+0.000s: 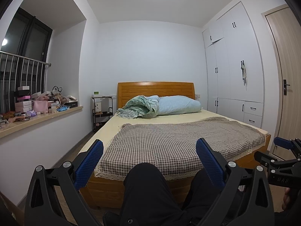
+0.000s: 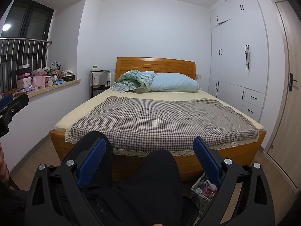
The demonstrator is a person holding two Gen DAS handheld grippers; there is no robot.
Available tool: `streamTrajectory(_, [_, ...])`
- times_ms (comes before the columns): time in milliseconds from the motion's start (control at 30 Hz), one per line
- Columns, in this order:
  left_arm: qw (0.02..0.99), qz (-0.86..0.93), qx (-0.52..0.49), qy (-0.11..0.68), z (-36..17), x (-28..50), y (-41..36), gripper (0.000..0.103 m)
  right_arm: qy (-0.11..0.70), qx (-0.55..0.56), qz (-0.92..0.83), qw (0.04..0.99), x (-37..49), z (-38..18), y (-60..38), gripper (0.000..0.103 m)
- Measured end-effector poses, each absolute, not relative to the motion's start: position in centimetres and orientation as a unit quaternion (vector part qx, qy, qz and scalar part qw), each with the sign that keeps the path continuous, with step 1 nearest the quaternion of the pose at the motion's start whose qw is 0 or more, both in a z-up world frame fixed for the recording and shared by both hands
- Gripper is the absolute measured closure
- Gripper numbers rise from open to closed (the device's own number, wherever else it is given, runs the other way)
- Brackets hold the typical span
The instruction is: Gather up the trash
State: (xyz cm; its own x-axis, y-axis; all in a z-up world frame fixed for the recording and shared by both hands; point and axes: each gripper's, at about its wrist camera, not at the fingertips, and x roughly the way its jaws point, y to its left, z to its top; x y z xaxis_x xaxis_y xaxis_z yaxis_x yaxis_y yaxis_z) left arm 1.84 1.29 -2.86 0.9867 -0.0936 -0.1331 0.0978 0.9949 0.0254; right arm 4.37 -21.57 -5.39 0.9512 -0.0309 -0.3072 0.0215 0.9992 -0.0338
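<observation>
Nearest, left gripper (image 1: 149, 149) and right gripper (image 2: 149, 148) both gape wide, holding nothing, above the person's dark-trousered knees (image 2: 156, 171). Near right, on the floor by the bed (image 2: 160, 116), a container of trash (image 2: 204, 188). Far left, cluttered windowsill (image 1: 47, 115).

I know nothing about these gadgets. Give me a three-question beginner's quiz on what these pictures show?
1. True or false: the left hand-held gripper holds something.
2. What lies on the floor by the right hand-held gripper, at the foot of the bed? A) clear container of small items B) broom C) shoes
3. Fill in: the checked cloth covers the bed's ___ end.

Key: 1 false, both are open and empty; 2 A; 3 foot.
</observation>
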Motion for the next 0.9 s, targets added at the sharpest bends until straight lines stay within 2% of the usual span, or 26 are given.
streamTrajectory(900, [0.993, -0.073, 0.004, 0.088, -3.07, 2.82, 1.99, 0.007, 0.158, -0.012, -0.008, 0.987, 4.42, -5.38, -22.15, 0.013])
